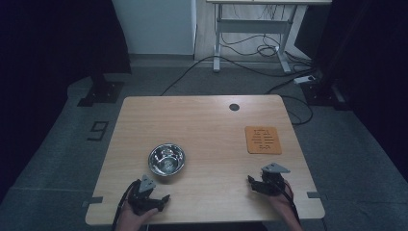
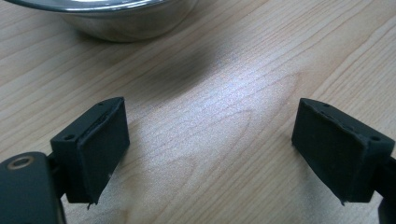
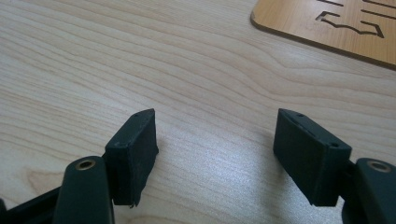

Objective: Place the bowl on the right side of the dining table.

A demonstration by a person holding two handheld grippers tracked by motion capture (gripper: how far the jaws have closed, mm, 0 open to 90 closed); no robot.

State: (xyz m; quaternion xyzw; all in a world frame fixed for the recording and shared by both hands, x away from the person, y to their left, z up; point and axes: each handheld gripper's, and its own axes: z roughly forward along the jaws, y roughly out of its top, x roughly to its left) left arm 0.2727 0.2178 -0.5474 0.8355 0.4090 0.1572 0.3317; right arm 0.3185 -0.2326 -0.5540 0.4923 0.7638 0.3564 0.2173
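Note:
A shiny steel bowl (image 1: pixel 166 159) sits on the wooden table (image 1: pixel 202 125), left of centre. Its rim and side fill the top left of the left gripper view (image 2: pixel 116 18). An orange-brown board with cut-out markings (image 1: pixel 262 139) lies flat at the right, and its corner appears at the top right of the right gripper view (image 3: pixel 336 25). My left gripper (image 1: pixel 161 199) rests near the front edge, just below the bowl, jaws open over bare wood (image 2: pixel 210 154). My right gripper (image 1: pixel 252 183) sits at the front right, below the board, open with nothing between its jaws (image 3: pixel 215 154).
A round dark grommet (image 1: pixel 234 107) is set in the table's far edge. Beyond the table are a desk frame (image 1: pixel 250 33), loose cables (image 1: pixel 269 48) and a power strip (image 1: pixel 304 79) on the grey floor. A dark stand base (image 1: pixel 102 91) sits at the far left.

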